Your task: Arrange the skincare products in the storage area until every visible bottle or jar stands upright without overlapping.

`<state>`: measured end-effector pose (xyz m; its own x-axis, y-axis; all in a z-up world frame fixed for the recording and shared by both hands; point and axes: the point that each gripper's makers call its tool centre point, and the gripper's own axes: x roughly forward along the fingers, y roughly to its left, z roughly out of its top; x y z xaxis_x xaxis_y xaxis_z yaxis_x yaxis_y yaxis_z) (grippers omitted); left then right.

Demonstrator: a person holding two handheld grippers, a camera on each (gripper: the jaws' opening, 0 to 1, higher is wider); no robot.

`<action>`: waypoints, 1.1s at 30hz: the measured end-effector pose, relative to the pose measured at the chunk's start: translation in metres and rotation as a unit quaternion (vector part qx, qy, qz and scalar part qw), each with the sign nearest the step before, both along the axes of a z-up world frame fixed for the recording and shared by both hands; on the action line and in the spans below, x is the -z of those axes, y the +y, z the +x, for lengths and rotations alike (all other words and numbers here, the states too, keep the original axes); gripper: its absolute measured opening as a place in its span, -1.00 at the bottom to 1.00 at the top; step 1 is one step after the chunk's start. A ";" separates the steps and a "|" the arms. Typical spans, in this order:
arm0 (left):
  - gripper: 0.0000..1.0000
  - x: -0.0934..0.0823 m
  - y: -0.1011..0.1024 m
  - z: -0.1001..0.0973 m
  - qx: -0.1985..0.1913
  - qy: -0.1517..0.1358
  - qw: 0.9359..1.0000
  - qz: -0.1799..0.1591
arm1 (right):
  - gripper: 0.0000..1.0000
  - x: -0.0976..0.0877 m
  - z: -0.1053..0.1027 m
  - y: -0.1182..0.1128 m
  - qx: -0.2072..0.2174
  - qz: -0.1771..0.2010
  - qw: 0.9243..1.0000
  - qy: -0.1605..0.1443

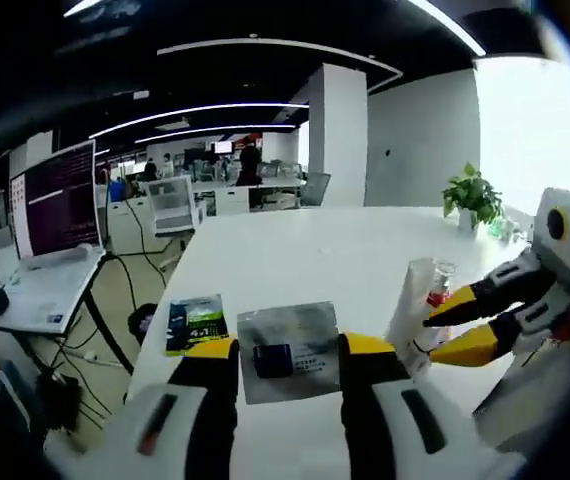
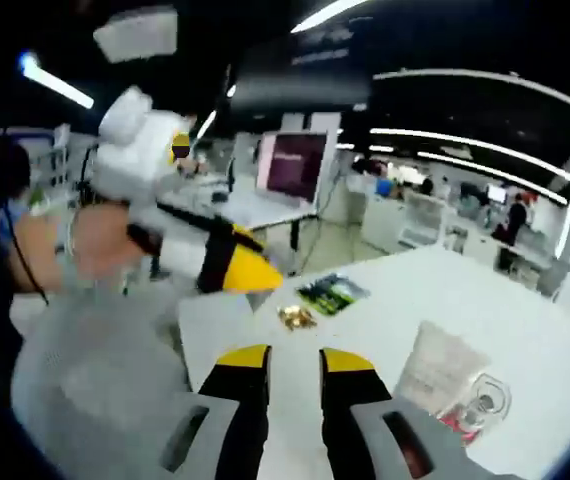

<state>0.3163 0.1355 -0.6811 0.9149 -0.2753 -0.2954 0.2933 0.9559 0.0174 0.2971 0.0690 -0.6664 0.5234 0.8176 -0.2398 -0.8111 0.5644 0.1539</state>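
A white squeeze tube [image 1: 408, 312] [image 2: 437, 366] and a clear glass jar with a red base [image 1: 441, 284] [image 2: 477, 405] stand close together on the white table [image 1: 305, 255]. A silver sachet with a dark blue patch [image 1: 287, 350] lies on the table, showing between the jaws of my left gripper [image 1: 287, 352], which is open. My right gripper [image 2: 295, 362] is open with nothing between its jaws, the tube just to its right. It also enters the left gripper view [image 1: 443, 332], tips at the tube's side. The left gripper [image 2: 227, 262] hangs above the table's corner.
A green packet [image 1: 195, 322] [image 2: 331, 291] lies near the table's corner, beside a small shiny gold item [image 2: 296, 318]. A potted plant [image 1: 472, 196] stands at the far edge. A side desk with a monitor [image 1: 57, 198] is off the table's left. A person's arm [image 2: 60, 250] holds the left gripper.
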 end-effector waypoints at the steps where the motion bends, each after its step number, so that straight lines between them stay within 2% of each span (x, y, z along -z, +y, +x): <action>1: -0.28 0.002 -0.003 -0.001 0.008 -0.001 1.000 0.009 | -0.68 -0.005 0.000 0.003 0.006 0.031 0.999 0.020; 2: -0.28 0.007 -0.007 -0.003 0.020 0.017 0.999 0.026 | -0.65 -0.009 0.002 0.007 0.015 0.071 0.997 0.039; 4: -0.29 0.007 -0.016 -0.005 0.042 0.006 0.998 0.035 | -0.57 -0.008 0.001 0.012 0.010 0.113 0.992 0.060; 7: -0.29 0.005 -0.024 -0.008 0.063 -0.004 0.997 0.041 | -0.50 0.017 0.002 0.003 0.025 0.095 0.991 0.090; 8: -0.29 0.009 -0.025 -0.011 0.071 0.004 0.996 0.061 | -0.48 0.019 0.005 -0.002 0.041 0.107 0.987 0.114; 9: -0.29 0.009 -0.026 -0.011 0.071 0.002 0.996 0.057 | -0.48 0.020 0.005 -0.003 0.036 0.110 0.985 0.129; 12: -0.29 0.007 -0.030 -0.012 0.080 -0.006 0.995 0.066 | -0.47 0.020 0.011 -0.001 0.035 0.141 0.977 0.153; 13: -0.29 0.006 -0.031 -0.012 0.085 -0.010 0.994 0.066 | -0.50 0.024 0.011 0.002 0.035 0.149 0.973 0.175; 14: -0.29 0.006 -0.033 -0.013 0.090 -0.010 0.994 0.064 | -0.51 0.025 0.010 0.003 0.033 0.151 0.971 0.184; 15: -0.29 0.006 -0.036 -0.014 0.098 -0.010 0.993 0.063 | -0.61 0.027 0.004 0.007 0.022 0.159 0.965 0.206; 16: -0.28 0.005 -0.039 -0.016 0.106 -0.012 0.992 0.061 | -0.87 0.028 0.001 0.010 0.012 0.167 0.961 0.218; 17: -0.28 0.010 -0.042 -0.018 0.114 -0.004 0.991 0.068 | -0.97 0.022 -0.004 0.012 0.001 0.187 0.955 0.231; 19: -0.28 0.014 -0.041 -0.018 0.124 -0.001 0.989 0.077 | -1.00 0.032 0.000 0.006 0.017 0.146 0.969 0.197; 21: -0.28 0.019 -0.041 -0.018 0.128 0.017 0.989 0.066 | -1.00 0.034 -0.002 0.006 0.011 0.144 0.966 0.217; 24: -0.28 0.021 -0.041 -0.017 0.136 0.023 0.989 0.052 | -1.00 0.036 -0.003 0.004 0.010 0.138 0.966 0.217; 27: -0.29 0.025 -0.042 -0.019 0.138 0.044 0.989 0.035 | -1.00 0.037 -0.004 0.004 0.010 0.129 0.969 0.212; 29: -0.30 0.028 -0.042 -0.019 0.134 0.055 0.989 0.029 | -1.00 0.041 -0.005 0.005 0.007 0.111 0.973 0.201; 31: -0.31 0.034 -0.043 -0.019 0.137 0.065 0.988 0.034 | -1.00 0.047 -0.005 0.005 0.004 0.078 0.981 0.178; 33: -0.31 0.039 -0.042 -0.020 0.138 0.074 0.986 0.049 | -1.00 0.050 -0.005 0.004 0.006 0.063 0.984 0.166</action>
